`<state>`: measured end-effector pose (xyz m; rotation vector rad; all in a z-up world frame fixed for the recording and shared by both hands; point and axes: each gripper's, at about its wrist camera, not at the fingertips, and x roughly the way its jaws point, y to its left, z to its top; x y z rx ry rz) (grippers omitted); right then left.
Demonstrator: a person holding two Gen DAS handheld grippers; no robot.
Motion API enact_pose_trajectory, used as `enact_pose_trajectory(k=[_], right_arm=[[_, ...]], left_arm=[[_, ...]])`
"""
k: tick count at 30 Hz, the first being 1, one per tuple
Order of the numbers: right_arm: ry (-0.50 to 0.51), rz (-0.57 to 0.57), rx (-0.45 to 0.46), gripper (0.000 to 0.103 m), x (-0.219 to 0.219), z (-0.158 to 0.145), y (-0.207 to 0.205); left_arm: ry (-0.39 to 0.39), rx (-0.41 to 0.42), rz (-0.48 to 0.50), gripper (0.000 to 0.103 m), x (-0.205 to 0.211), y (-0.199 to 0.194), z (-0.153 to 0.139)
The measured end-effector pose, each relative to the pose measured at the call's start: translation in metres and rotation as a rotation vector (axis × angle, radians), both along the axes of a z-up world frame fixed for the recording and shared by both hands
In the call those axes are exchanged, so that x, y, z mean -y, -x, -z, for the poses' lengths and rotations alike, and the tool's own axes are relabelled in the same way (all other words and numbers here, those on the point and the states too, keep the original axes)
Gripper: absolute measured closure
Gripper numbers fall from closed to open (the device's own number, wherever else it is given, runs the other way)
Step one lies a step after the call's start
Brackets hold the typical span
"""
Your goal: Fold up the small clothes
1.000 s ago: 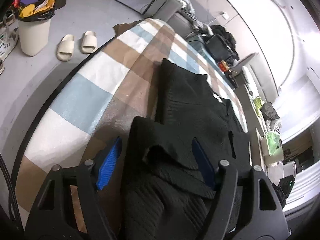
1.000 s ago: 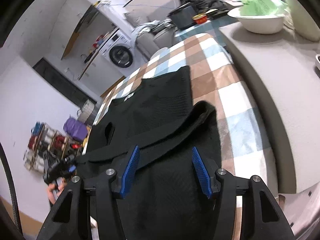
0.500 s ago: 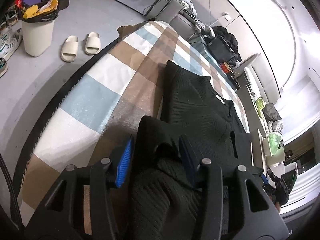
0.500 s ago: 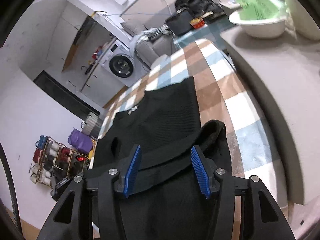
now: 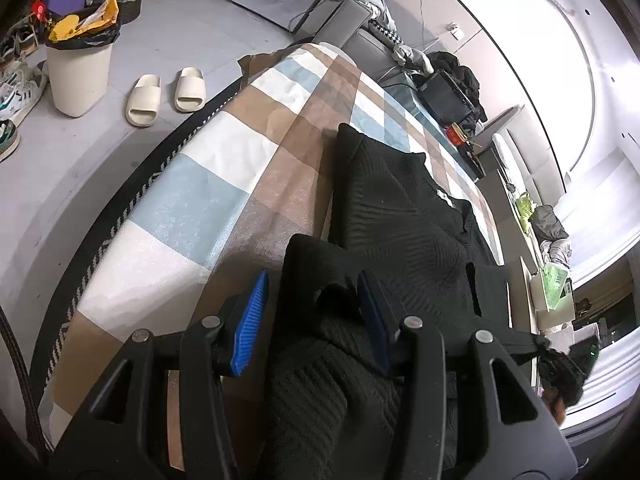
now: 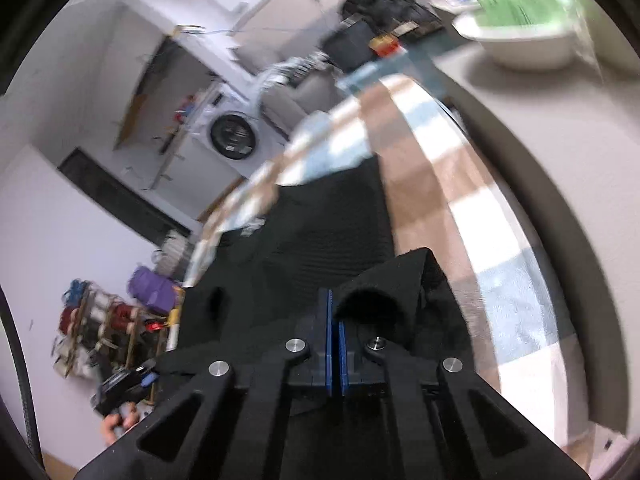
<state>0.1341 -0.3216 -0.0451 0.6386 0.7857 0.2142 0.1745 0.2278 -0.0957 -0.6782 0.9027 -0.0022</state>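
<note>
Black knit garment (image 5: 400, 216): right hand-held gripper (image 6: 333, 312) pinches its hem, left hand-held gripper (image 5: 312, 304) brackets its corner.

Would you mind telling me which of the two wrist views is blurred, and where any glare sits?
Right wrist view: motion-blurred, washing machine and checked cloth smeared. Left wrist view: sharp on the black garment, with window glare washing out its right edge.

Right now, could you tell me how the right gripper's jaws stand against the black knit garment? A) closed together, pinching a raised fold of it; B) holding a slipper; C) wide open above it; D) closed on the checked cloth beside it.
A: the right gripper has its blue jaws together on a raised fold of the black knit garment, having just closed.
</note>
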Motion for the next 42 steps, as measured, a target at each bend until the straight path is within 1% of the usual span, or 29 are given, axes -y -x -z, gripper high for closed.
enact_pose_trajectory(k=[2, 3, 5, 6, 9, 13, 16, 18, 19, 20, 21, 22, 23, 24, 27, 30, 31, 32, 33, 34, 35, 36, 38, 42], right_arm=[[-0.049, -0.014, 0.038, 0.100, 0.003, -0.011, 0.012], [-0.093, -0.016, 0.060, 0.100, 0.008, -0.013, 0.020], [-0.129, -0.011, 0.053, 0.100, 0.014, -0.013, 0.025], [-0.131, -0.009, 0.041, 0.100, 0.015, -0.011, 0.026], [-0.105, -0.018, -0.015, 0.100, 0.015, -0.001, 0.027], [0.011, -0.041, -0.106, 0.100, 0.011, 0.016, 0.028], [0.086, -0.012, -0.129, 0.099, 0.012, 0.019, 0.031], [0.111, -0.007, -0.151, 0.092, 0.015, 0.020, 0.035], [0.118, -0.008, -0.153, 0.091, 0.017, 0.019, 0.038], [0.124, -0.004, -0.153, 0.084, 0.020, 0.018, 0.042], [0.123, 0.004, -0.152, 0.072, 0.023, 0.017, 0.045], [0.112, 0.017, -0.144, 0.067, 0.028, 0.017, 0.050], [0.099, 0.027, -0.133, 0.059, 0.032, 0.017, 0.053], [0.089, 0.034, -0.126, 0.058, 0.036, 0.018, 0.055], [0.037, 0.057, -0.119, 0.058, 0.046, 0.022, 0.052], [-0.003, 0.050, -0.121, 0.058, 0.046, 0.027, 0.038], [-0.021, 0.047, -0.115, 0.058, 0.045, 0.029, 0.033], [-0.021, 0.039, -0.108, 0.060, 0.042, 0.029, 0.028], [-0.007, 0.039, -0.116, 0.066, 0.039, 0.030, 0.023], [0.008, 0.039, -0.122, 0.072, 0.036, 0.031, 0.018], [0.016, 0.034, -0.119, 0.087, 0.032, 0.033, 0.014], [0.025, 0.033, -0.118, 0.094, 0.030, 0.033, 0.012], [0.029, 0.033, -0.091, 0.095, 0.028, 0.029, 0.013], [0.016, 0.028, -0.016, 0.096, 0.026, 0.012, 0.018]], left_arm=[[-0.004, 0.004, -0.001, 0.061, 0.000, 0.001, -0.002], [-0.003, 0.005, -0.001, 0.061, 0.000, 0.002, -0.002], [0.000, 0.009, 0.001, 0.061, -0.001, 0.004, -0.003], [-0.001, 0.010, 0.000, 0.061, -0.001, 0.004, -0.004], [0.008, 0.011, -0.002, 0.061, -0.003, 0.005, -0.004], [0.013, 0.007, -0.003, 0.061, -0.004, 0.004, -0.003], [0.022, 0.002, 0.004, 0.061, -0.001, -0.001, -0.001], [0.025, 0.001, 0.010, 0.061, 0.003, -0.005, -0.001], [0.025, 0.006, 0.015, 0.061, 0.004, -0.006, -0.002], [0.017, 0.007, 0.019, 0.061, 0.007, -0.008, -0.003], [0.013, 0.007, 0.021, 0.061, 0.009, -0.010, -0.003], [0.010, 0.008, 0.027, 0.061, 0.011, -0.010, -0.003], [0.013, 0.007, 0.035, 0.061, 0.013, -0.011, -0.004], [0.016, 0.009, 0.039, 0.061, 0.014, -0.011, -0.005], [0.003, 0.017, 0.051, 0.061, 0.018, -0.012, -0.008], [0.006, 0.017, 0.052, 0.061, 0.018, -0.016, -0.011], [0.004, 0.021, 0.051, 0.062, 0.018, -0.018, -0.011], [0.002, 0.025, 0.052, 0.067, 0.018, -0.020, -0.011], [-0.002, 0.029, 0.052, 0.072, 0.019, -0.022, -0.011], [-0.004, 0.032, 0.055, 0.088, 0.020, -0.023, -0.011], [-0.005, 0.037, 0.064, 0.098, 0.021, -0.024, -0.010], [-0.009, 0.044, 0.067, 0.098, 0.021, -0.024, -0.011], [-0.026, 0.071, 0.064, 0.100, 0.023, -0.021, -0.014], [-0.010, 0.130, 0.060, 0.100, 0.019, -0.012, -0.029]])
